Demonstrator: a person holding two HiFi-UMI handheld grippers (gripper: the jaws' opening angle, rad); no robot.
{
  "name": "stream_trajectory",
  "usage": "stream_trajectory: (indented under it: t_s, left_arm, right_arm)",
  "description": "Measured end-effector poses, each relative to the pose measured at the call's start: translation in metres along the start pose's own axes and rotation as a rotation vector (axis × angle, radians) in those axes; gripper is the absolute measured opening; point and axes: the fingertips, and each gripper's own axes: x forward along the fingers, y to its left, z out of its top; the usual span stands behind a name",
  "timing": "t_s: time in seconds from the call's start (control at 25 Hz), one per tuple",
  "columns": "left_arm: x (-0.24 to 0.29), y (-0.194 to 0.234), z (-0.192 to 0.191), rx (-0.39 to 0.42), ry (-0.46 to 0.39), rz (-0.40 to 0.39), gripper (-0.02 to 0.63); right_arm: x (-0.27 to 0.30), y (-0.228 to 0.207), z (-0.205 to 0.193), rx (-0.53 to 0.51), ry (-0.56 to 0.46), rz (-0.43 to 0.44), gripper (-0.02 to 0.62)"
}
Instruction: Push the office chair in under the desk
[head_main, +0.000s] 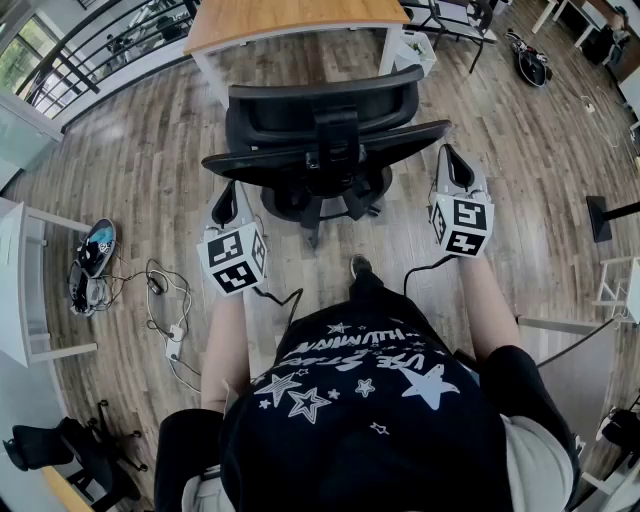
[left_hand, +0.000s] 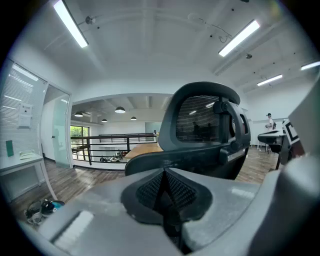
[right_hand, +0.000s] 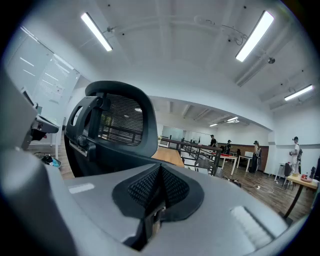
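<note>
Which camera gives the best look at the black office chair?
The head view: it shows the black mesh-backed office chair from above, headrest, back and base, standing before the wooden desk. The two gripper views catch only its headrest and upper back, from either side.

Loose cables (head_main: 157, 286) sprawl on the wood floor (head_main: 130, 160) — black railing (head_main: 100, 48) beyond.
</note>
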Motion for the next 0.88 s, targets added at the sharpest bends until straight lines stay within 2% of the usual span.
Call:
stream_trajectory:
  t_s: [0.4,0.68,0.88]
  left_arm:
    - [-0.004,-0.003,-0.005,-0.019,0.001,-0.019,0.002]
    - [-0.01,0.0,-0.004,-0.031,-0.006,-0.063,0.002]
    - [-0.015,0.007,0.001,-0.006,-0.029,-0.075,0.002]
  right_arm:
    - [-0.002,0.013,-0.004,-0.02,0.0,0.025,0.002]
    - [-0.009,0.018,-0.006,0.051,0.008,0.048,0.002]
    - [-0.011,0.025,-0.001,0.003,-0.01,0.04,0.002]
